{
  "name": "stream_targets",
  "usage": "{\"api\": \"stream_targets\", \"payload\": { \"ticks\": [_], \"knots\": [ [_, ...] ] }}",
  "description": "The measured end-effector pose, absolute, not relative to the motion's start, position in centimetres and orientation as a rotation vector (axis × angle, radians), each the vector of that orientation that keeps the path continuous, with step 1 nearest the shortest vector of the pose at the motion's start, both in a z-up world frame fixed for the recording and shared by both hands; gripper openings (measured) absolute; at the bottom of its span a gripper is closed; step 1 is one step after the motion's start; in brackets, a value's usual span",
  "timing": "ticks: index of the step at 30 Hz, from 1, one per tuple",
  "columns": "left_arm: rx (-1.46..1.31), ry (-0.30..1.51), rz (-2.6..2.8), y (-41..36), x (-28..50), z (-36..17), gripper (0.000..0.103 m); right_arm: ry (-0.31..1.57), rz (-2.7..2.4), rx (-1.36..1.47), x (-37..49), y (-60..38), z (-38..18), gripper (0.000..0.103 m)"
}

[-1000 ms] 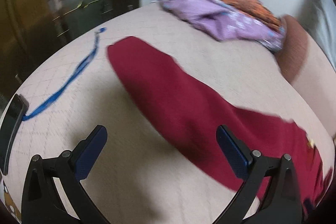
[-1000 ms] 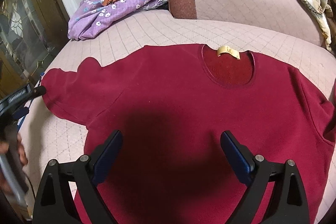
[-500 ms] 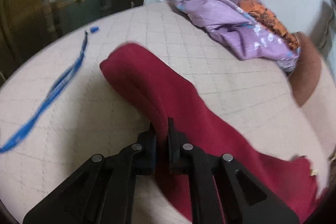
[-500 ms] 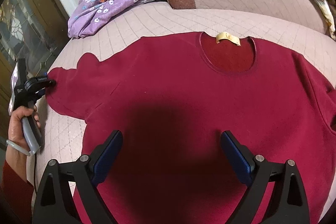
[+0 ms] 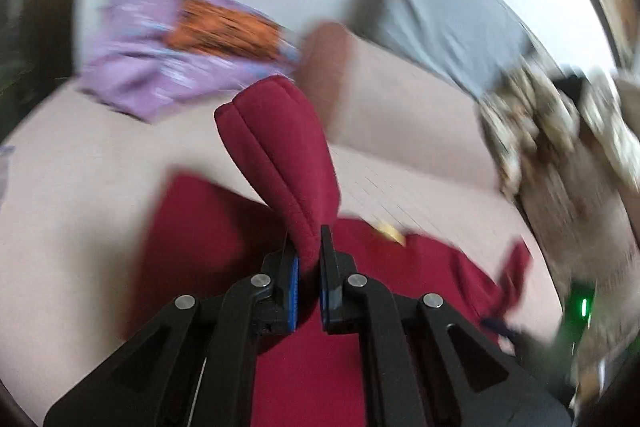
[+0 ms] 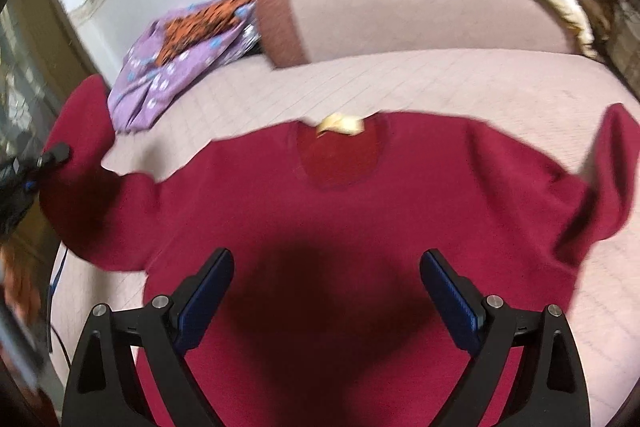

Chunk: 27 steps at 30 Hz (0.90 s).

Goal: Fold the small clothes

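Pink quilted bed (image 6: 400, 83), red sweater (image 6: 340, 211) spread flat; left gripper (image 5: 308, 259) pinches its sleeve (image 5: 276, 147) aloft, right gripper (image 6: 326, 291) gapes empty over the sweater's chest; next, probably lay that sleeve across the chest

Soft even indoor light, heavy motion blur, fisheye-warped edges, dark shadow on red sweater (image 6: 360, 211).

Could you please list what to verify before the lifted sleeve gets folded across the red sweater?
1. Left gripper shut on the sleeve: ok.
2. Sleeve lifted off the bed: ok.
3. Right gripper open and empty above the sweater: ok.
4. Sweater body lying flat, yellow label up: ok.
5. Other sleeve flat: not ok, it stands up.
6. Hem straight: cannot tell, out of view.
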<state>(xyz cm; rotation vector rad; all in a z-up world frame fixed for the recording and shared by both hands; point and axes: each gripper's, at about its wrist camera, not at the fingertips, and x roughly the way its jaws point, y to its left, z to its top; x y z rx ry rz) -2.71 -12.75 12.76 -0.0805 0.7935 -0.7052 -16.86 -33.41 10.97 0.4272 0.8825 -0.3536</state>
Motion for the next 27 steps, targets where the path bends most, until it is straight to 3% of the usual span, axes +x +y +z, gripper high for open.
{"api": "stream_targets", "payload": {
  "ticks": [4,7,10,12,13,20,27],
  "knots": [
    [0.024,0.923,-0.790,-19.3,-6.1,8.2,0.006,0.880,-0.416,0.457,-18.9,-36.5,11.4,0.095],
    [0.114,1.058,-0.789,-22.2,-7.3,5.3,0.016,0.883,-0.442,0.477,-20.7,-38.4,11.3,0.095],
    [0.109,1.044,-0.779,-21.0,-8.6,7.0,0.035,0.890,-0.440,0.483,-21.8,-39.5,11.2,0.095],
    [0.078,0.988,-0.761,-18.4,-9.5,9.6,0.074,0.880,-0.428,0.486,-22.2,-40.1,11.2,0.095],
    [0.076,0.954,-0.728,-17.6,-9.4,10.4,0.079,0.875,-0.421,0.491,-22.4,-40.4,11.1,0.095],
    [0.118,0.766,-0.390,-9.8,-7.5,11.7,0.079,0.878,-0.265,0.448,-18.4,-37.9,10.2,0.095],
    [0.193,0.854,-0.295,-10.2,-4.7,7.4,0.079,0.973,-0.228,0.344,-10.8,-32.4,7.8,0.095]
  ]
}}
